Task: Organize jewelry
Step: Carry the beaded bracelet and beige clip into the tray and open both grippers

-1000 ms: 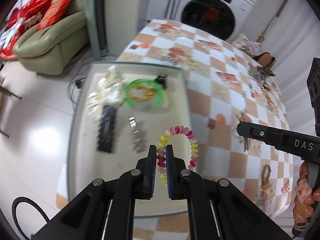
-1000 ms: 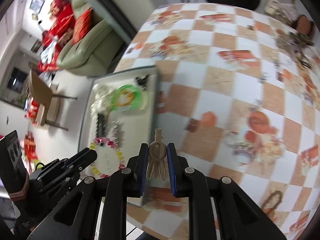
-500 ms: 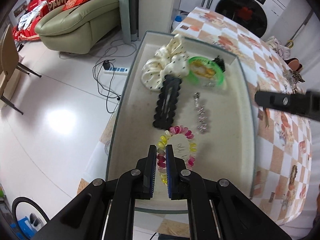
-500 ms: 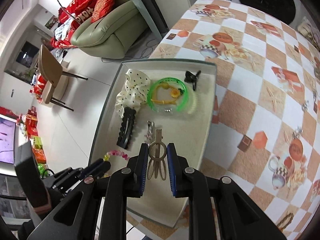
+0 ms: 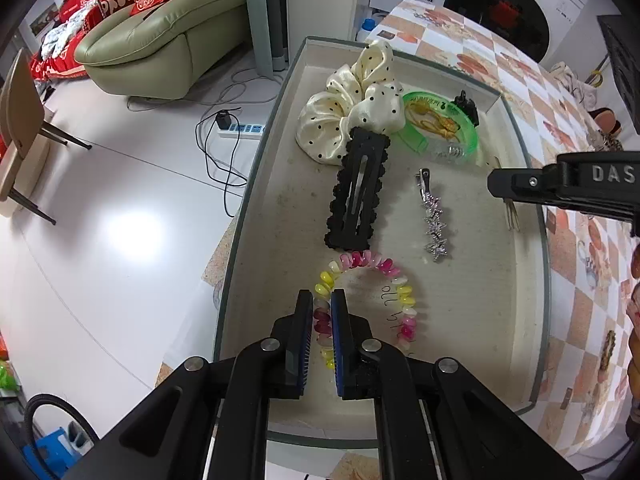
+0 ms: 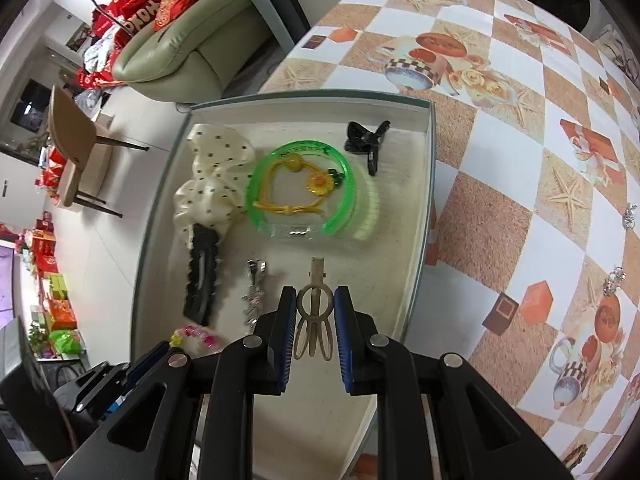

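My left gripper (image 5: pixel 321 300) is shut on a pink, yellow and white spiral hair tie (image 5: pixel 384 270) low over the near end of the grey tray (image 5: pixel 248 208). My right gripper (image 6: pixel 315 298) is shut on a beige hair clip (image 6: pixel 315 308) above the tray's (image 6: pixel 420 280) right side. It also shows in the left wrist view (image 5: pixel 516 184), with the clip's prongs (image 5: pixel 511 216) below it. In the tray lie a cream dotted scrunchie (image 5: pixel 352 108), a black snap clip (image 5: pixel 358 196), a silver star clip (image 5: pixel 434 220), a green bangle (image 6: pixel 300 196) around a yellow hair tie (image 6: pixel 316 186), and a small black claw clip (image 6: pixel 366 140).
The tray sits at the table's left edge, on a checkered tablecloth (image 6: pixel 520 160). A green sofa (image 5: pixel 160 32), a power strip (image 5: pixel 240 130) with cables and a chair (image 5: pixel 20 120) stand on the floor to the left. A washing machine (image 5: pixel 500 4) is behind the table.
Both grippers have come down closer to the tray, each holding its item. The tray and its contents look larger in both views.
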Available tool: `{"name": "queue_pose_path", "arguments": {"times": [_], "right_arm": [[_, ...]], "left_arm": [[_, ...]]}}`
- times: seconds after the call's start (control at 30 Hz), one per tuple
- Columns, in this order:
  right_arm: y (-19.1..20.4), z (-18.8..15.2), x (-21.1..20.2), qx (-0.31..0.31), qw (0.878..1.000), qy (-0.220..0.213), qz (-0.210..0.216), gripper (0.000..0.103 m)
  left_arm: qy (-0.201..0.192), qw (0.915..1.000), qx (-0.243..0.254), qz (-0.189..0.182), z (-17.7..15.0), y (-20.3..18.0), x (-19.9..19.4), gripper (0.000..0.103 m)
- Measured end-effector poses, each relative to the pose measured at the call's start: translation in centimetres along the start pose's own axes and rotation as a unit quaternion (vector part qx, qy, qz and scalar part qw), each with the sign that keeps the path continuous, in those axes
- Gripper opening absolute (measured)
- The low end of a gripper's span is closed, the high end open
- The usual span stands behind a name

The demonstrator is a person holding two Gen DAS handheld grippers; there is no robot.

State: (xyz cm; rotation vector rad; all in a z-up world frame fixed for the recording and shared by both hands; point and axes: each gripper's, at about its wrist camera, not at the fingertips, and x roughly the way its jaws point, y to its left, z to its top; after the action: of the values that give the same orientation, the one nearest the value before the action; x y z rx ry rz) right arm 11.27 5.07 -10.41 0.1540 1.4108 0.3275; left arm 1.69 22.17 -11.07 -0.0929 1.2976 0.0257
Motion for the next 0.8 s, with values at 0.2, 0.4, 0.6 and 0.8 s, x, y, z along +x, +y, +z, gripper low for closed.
{"name": "queue_pose_path", "arguments": {"times": [0.2, 0.4, 0.6, 0.8], "right_arm": [[-0.4, 0.3, 1.1, 0.0, 1.0, 0.003, -0.013, 0.021], [-0.8, 0.0, 1.9, 0.001, 1.0, 0.005, -0.02, 0.021], [-0.5, -0.1, 1.9, -0.005, 1.0, 0.004, -0.024, 0.021], [-0.4, 0.0, 2.0, -0.003, 1.0, 0.007, -0.017, 0.027]], "left_arm": [[0.007, 0.9998, 0.01, 0.018, 0.1, -0.5, 0.5, 0.014], [0.008, 0.9992, 0.018, 0.034, 0.1, -0.8, 0.6, 0.014], [0.01, 0.9987, 0.023, 0.044, 0.1, -1.1, 0.5, 0.014], [0.003, 0.9985, 0.026, 0.048, 0.2, -1.4, -0.1, 0.014]]}}
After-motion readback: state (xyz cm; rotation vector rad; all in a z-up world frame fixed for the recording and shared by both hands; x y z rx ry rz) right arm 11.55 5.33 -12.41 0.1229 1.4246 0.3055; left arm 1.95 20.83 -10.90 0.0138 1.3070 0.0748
